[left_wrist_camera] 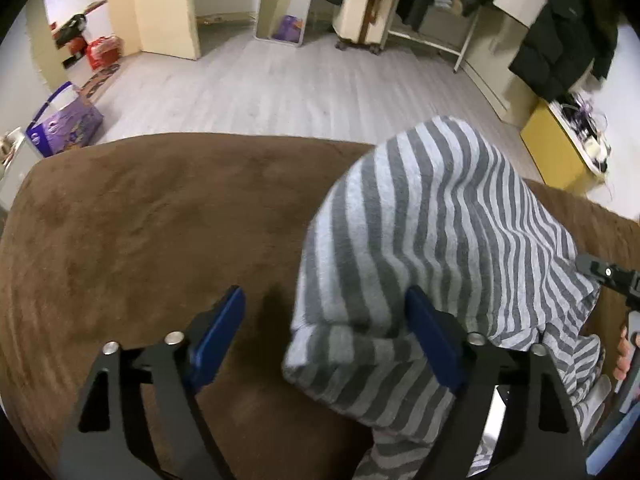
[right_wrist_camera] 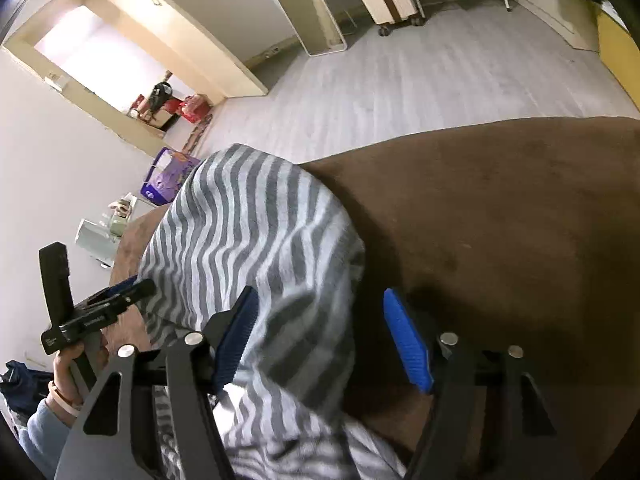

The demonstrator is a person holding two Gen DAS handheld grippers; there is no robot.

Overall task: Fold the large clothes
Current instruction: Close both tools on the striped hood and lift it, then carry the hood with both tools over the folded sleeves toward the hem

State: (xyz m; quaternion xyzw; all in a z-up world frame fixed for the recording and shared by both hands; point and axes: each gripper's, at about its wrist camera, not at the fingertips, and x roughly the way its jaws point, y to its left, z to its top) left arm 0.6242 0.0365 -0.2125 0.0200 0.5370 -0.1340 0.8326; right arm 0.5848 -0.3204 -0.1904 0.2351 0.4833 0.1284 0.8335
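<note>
A grey-and-white striped garment [left_wrist_camera: 432,216] lies bunched on a brown blanket [left_wrist_camera: 160,220]. My left gripper [left_wrist_camera: 328,332] hangs over the garment's left edge with its blue pads wide apart. The right pad [left_wrist_camera: 430,336] is above the stripes and the left pad [left_wrist_camera: 222,332] above bare blanket, so it is open. In the right wrist view my right gripper [right_wrist_camera: 320,340] straddles the right edge of the striped garment [right_wrist_camera: 248,232]. It is open too, with cloth between its pads but not pinched. Each view catches the other gripper at its edge, held by a hand.
The brown blanket [right_wrist_camera: 500,220] covers a bed that ends at a pale wood floor [left_wrist_camera: 300,84]. A purple bag [left_wrist_camera: 64,124] stands on the floor at left and a yellow cabinet [left_wrist_camera: 560,152] at right. At the far wall are hung dark coats and a rolling case [left_wrist_camera: 368,12].
</note>
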